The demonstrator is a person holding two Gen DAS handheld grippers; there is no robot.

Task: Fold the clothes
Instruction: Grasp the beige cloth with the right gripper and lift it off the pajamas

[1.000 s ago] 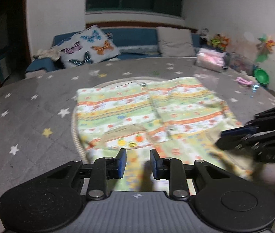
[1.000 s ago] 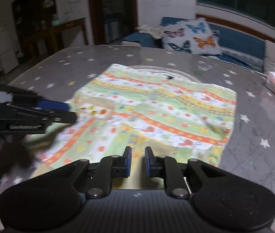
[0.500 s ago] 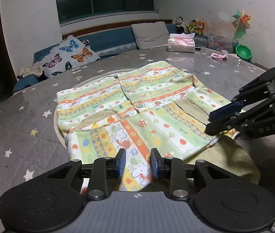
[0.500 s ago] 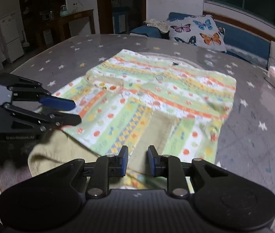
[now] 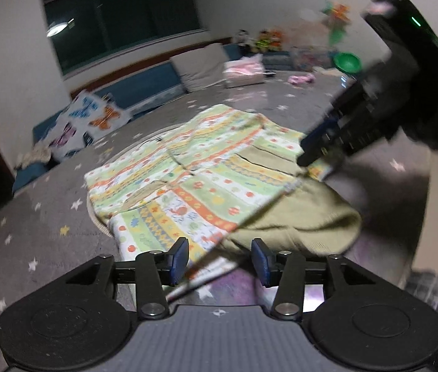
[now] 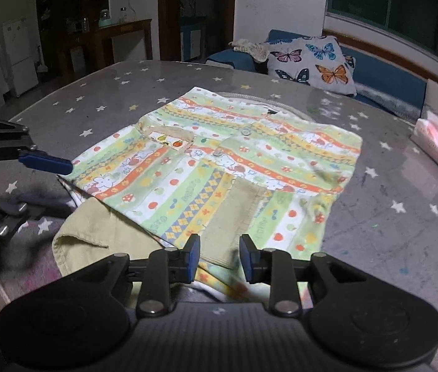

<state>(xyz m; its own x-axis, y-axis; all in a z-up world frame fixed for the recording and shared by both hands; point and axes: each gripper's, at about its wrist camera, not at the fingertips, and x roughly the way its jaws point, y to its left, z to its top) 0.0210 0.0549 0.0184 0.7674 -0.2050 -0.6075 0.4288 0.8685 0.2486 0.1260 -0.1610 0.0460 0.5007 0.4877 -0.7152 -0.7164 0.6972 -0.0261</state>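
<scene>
A child's shirt (image 6: 219,161) with green, orange and yellow stripes lies spread on the grey star-patterned tablecloth (image 6: 120,93). Its olive lining (image 5: 296,217) shows at the near edge, where the hem is turned over. My left gripper (image 5: 219,263) is open just above that near hem, and a loose edge of cloth runs between its blue pads (image 5: 178,259). My right gripper (image 6: 219,257) is open over the hem too, beside an olive patch (image 6: 234,214). In the other camera each gripper shows beside the shirt: the left gripper (image 6: 33,183) at the left, the right gripper (image 5: 321,145) blurred at the right.
A butterfly cushion (image 6: 312,65) and a blue sofa (image 6: 383,83) stand behind the table. A tissue pack (image 6: 435,142) lies at the far right of the table, with a green bowl (image 5: 347,62) and toys beyond. The table's front edge is close below both grippers.
Both grippers' jaws have spread apart and the shirt's hem has dropped out of them. The near part now lies on the table with olive lining showing. Both grippers have drawn back.
</scene>
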